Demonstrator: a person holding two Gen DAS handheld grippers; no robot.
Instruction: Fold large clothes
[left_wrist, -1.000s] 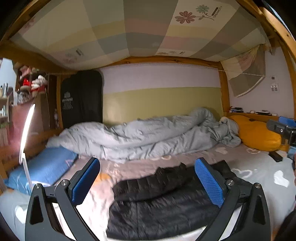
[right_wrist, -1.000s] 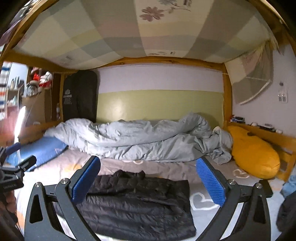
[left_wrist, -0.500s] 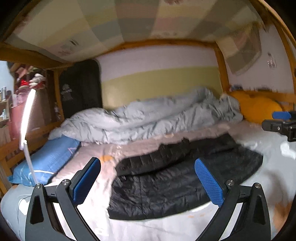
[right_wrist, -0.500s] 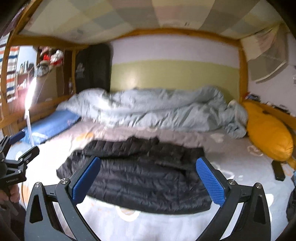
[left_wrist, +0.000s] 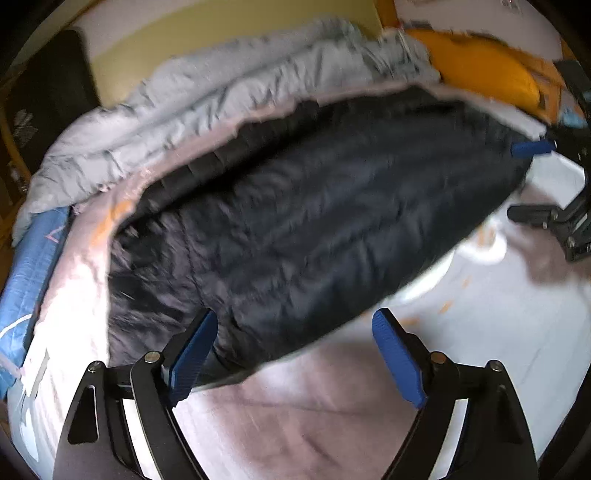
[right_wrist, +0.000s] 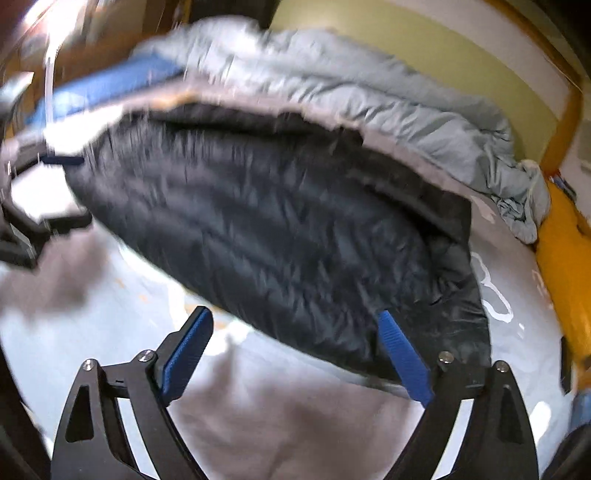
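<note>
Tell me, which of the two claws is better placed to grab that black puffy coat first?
Neither clearly: left gripper and right gripper each hover at a near corner of the black jacket, jaws closing, pads not yet pressing on it.

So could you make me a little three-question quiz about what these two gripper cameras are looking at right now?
1. True or false: the black puffer jacket lies spread on the bed sheet.
2. What lies bunched along the far side of the bed? A) grey duvet B) red towel C) cardboard box
3. Fill in: the big pillow beside the wall is ____.

Key:
1. True. The left gripper and right gripper are closing at its near edge, neither pinching it yet.
2. A, the grey duvet.
3. Orange: the orange pillow.
</note>
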